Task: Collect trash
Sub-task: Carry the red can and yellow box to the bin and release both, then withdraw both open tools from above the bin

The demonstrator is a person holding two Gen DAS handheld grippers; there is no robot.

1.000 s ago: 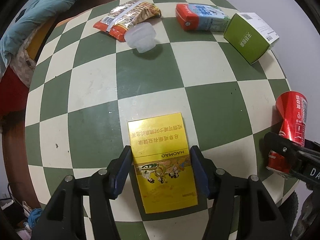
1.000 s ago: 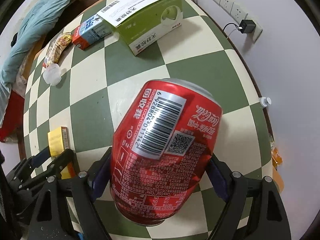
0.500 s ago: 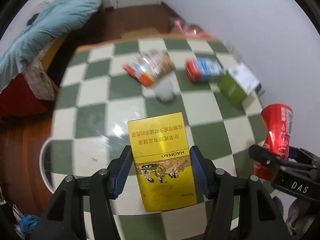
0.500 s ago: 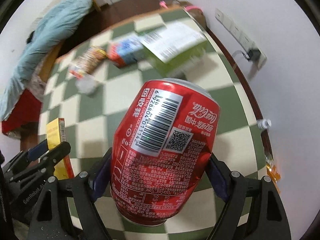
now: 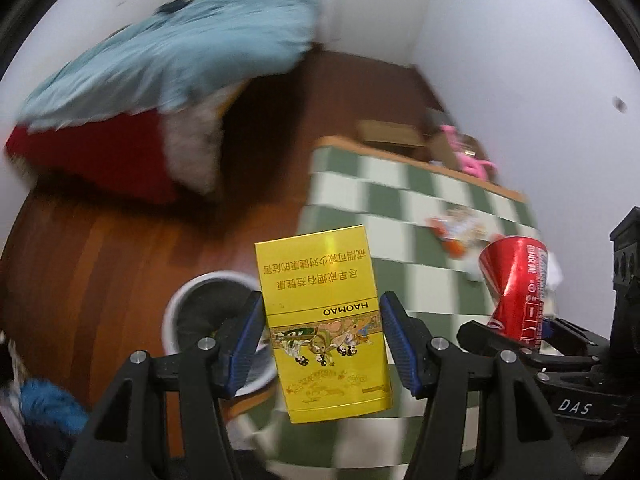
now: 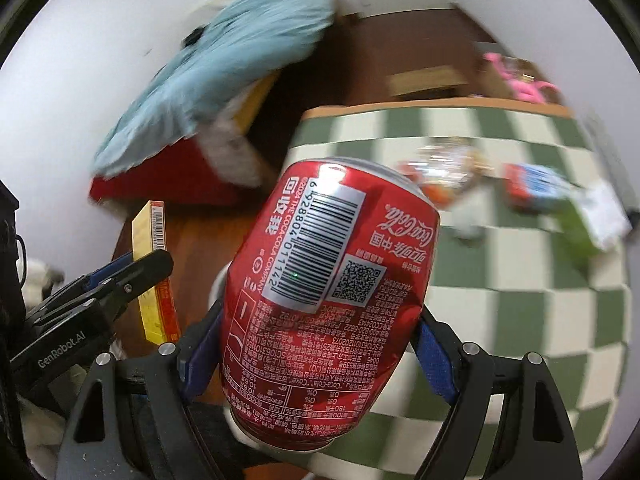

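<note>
I had swung both loads off checkered table (image 5: 400, 204) toward bin (image 5: 176, 300) | left gripper (image 5: 322, 340) clenched yellow box (image 5: 324, 320) | right gripper (image 6: 320, 344) clenched dented can (image 6: 324, 300) | drop next, table trash remained

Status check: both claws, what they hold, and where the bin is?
Left claw shut on yellow box. Right claw shut on red can. White bin on floor beside checkered table, behind left claw. Nothing seen blocking.
</note>
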